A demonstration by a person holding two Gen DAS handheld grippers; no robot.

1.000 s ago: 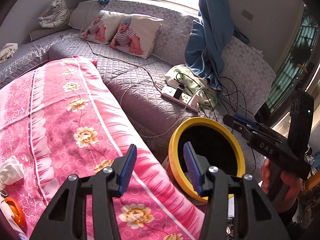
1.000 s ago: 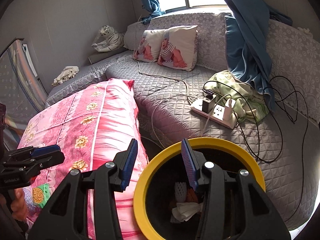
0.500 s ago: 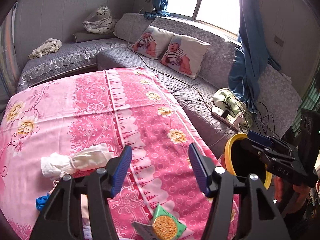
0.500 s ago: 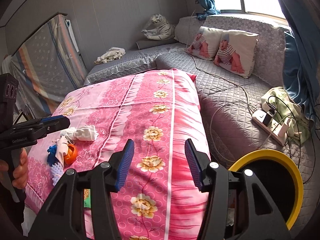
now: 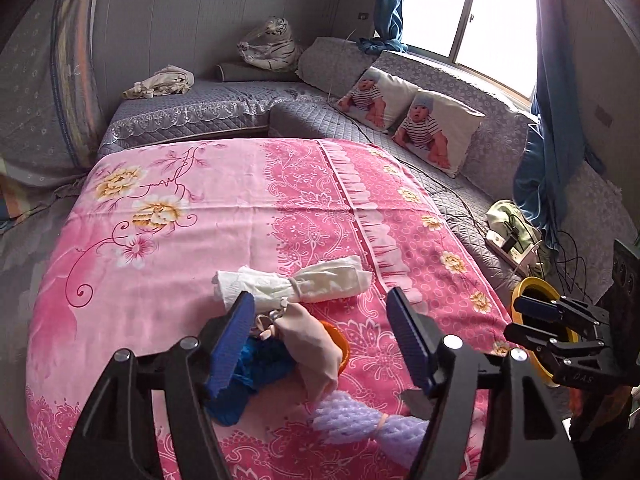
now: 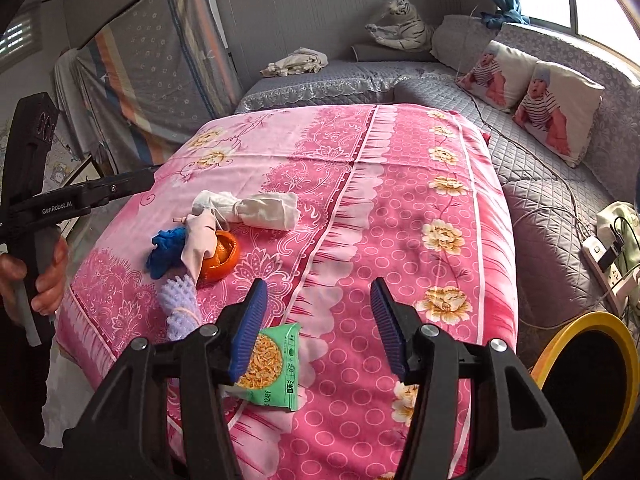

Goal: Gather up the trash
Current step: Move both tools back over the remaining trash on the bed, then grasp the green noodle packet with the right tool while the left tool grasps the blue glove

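Left hand-held gripper (image 5: 320, 344) hovers wide open and empty over a heap of litter on the pink floral bedspread (image 5: 200, 208): a rolled white tissue bundle (image 5: 292, 284), a blue crumpled scrap (image 5: 248, 364), a beige cloth piece (image 5: 312, 344), an orange peel cup (image 6: 222, 256) and a purple foam net (image 5: 360, 424). Right hand-held gripper (image 6: 316, 332) is equally spread, holding nothing, its left finger just over a green snack packet (image 6: 276, 364). Picking looks about to start; lowering onto one piece and closing comes next, then carrying it to the yellow-rimmed black bin (image 6: 592, 392) beside the bed.
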